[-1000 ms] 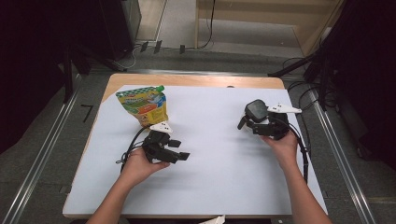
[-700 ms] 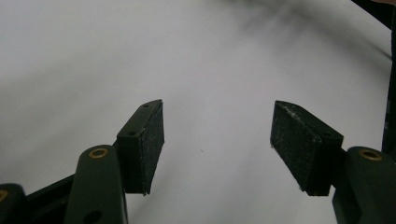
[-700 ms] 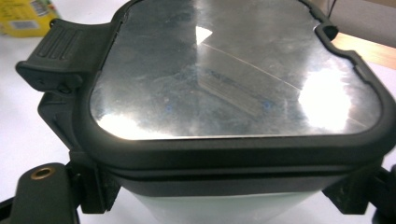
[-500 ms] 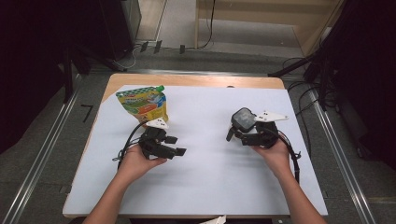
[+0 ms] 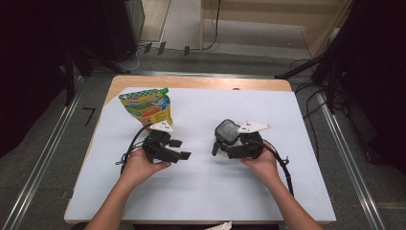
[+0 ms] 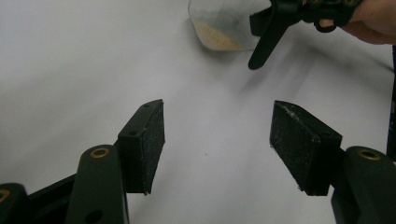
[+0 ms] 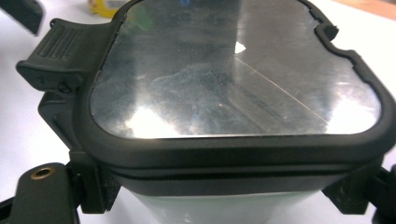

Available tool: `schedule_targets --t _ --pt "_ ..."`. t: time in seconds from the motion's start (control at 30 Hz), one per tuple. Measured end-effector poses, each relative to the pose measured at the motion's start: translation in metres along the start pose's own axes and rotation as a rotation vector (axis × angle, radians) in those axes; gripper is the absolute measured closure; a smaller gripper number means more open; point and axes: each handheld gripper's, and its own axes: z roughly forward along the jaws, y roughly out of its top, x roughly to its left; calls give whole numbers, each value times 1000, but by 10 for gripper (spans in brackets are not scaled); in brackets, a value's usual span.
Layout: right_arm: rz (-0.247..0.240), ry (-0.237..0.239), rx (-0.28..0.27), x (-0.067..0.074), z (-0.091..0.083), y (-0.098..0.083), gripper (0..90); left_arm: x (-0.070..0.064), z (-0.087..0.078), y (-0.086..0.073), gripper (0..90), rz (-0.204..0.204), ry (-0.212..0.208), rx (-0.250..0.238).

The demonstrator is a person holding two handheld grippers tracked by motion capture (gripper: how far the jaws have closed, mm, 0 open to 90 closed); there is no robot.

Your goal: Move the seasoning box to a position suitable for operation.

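Bright, even overhead light on the white table (image 5: pixel 201 191), dark surroundings; glare on the container lid (image 7: pixel 233 70).

High view overhead, facing forward; claw views close, sharing the container (image 5: pixel 227 130)

Both forearms come in from the near edge, each hand wrapped around a hand-held gripper. The left hand-held gripper (image 5: pixel 178 149) lies low and points toward the middle, its jaws spread wide with bare pads (image 6: pixel 152 142) and nothing between them. The right hand-held gripper (image 5: pixel 221 143) points toward the left one, its jaws clamped on something held between them.
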Motion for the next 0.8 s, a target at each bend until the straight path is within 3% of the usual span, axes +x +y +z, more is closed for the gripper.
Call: schedule_targets --t 0.2,0.5,0.73,0.8 --pt "-40 19 8 15 10 0 157 0 0 -1 368 2 -3 -1" --pt "-66 8 11 21 12 -5 157 -2 5 0 402 10 -1 2" --pt "-54 9 14 21 10 -6 154 -2 6 2 423 9 -8 5" --pt "-40 16 12 20 7 -7 151 -2 7 3 444 2 -29 -1"
